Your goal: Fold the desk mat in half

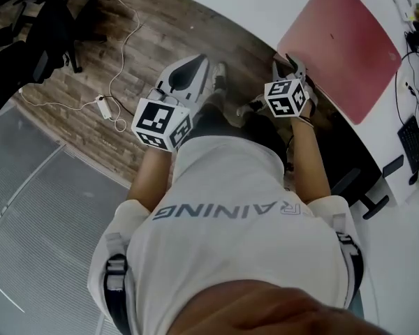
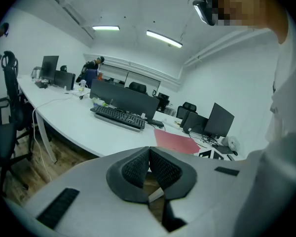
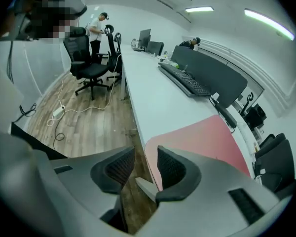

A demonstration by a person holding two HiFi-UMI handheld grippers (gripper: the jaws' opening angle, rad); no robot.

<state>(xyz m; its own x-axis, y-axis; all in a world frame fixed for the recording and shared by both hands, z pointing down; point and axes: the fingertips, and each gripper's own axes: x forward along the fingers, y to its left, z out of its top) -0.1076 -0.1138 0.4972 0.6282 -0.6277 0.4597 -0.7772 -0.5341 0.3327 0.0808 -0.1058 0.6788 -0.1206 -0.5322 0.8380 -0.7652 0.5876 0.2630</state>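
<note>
The red desk mat (image 1: 342, 37) lies flat on the white desk (image 1: 258, 5); it also shows in the left gripper view (image 2: 175, 142) and the right gripper view (image 3: 207, 139). My right gripper (image 1: 290, 63) hovers at the desk's edge by the mat's near corner. It is open (image 3: 145, 154), with only floor and the mat's rounded corner seen through the gap. My left gripper (image 1: 200, 61) is held over the wooden floor, away from the mat. Its pads (image 2: 138, 167) meet at the tips, shut on nothing.
A power strip (image 1: 103, 105) with a white cable lies on the wooden floor. A keyboard (image 2: 118, 117), monitors (image 2: 219, 120) and cables sit further along the desk. Black office chairs (image 3: 86, 58) stand by the desk's far side. The person's torso fills the lower head view.
</note>
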